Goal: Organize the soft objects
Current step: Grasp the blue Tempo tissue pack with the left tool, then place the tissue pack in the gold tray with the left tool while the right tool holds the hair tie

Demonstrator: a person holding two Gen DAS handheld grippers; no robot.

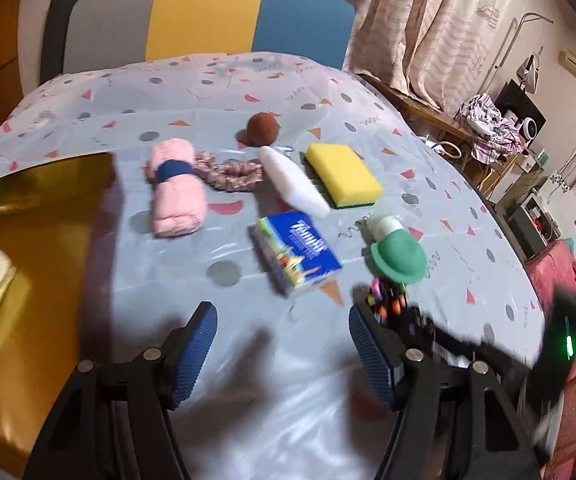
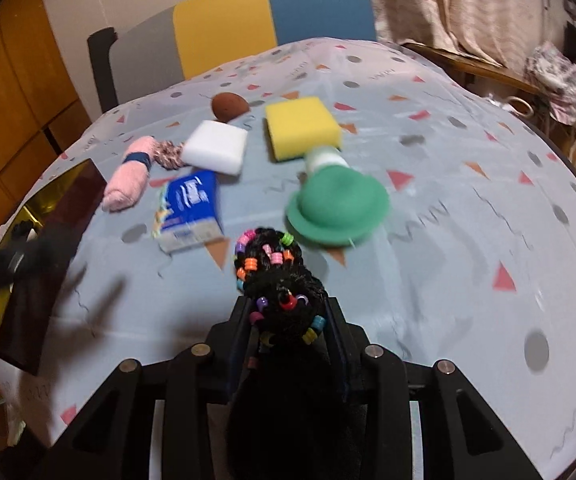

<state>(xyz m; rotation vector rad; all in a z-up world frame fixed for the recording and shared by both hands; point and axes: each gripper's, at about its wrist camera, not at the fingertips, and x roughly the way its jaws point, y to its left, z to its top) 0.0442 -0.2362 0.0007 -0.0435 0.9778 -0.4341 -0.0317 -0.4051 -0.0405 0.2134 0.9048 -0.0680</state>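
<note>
My right gripper (image 2: pixel 288 312) is shut on a black yarn piece with coloured beads (image 2: pixel 276 272), held above the table; it also shows in the left wrist view (image 1: pixel 387 300). My left gripper (image 1: pixel 284 344) is open and empty above the cloth near the front. On the table lie a pink rolled towel (image 1: pixel 178 192), a pink scrunchie (image 1: pixel 232 176), a brown ball (image 1: pixel 263 129), a white sponge (image 1: pixel 293 182), a yellow sponge (image 1: pixel 343 172), a blue tissue pack (image 1: pixel 297 252) and a green foam hat (image 1: pixel 397 258).
A gold-lined box (image 1: pixel 28 240) stands at the left, also in the right wrist view (image 2: pixel 48 216). A grey, yellow and blue chair back (image 1: pixel 208 20) stands behind the table. The table edge curves away at the right, with clutter beyond.
</note>
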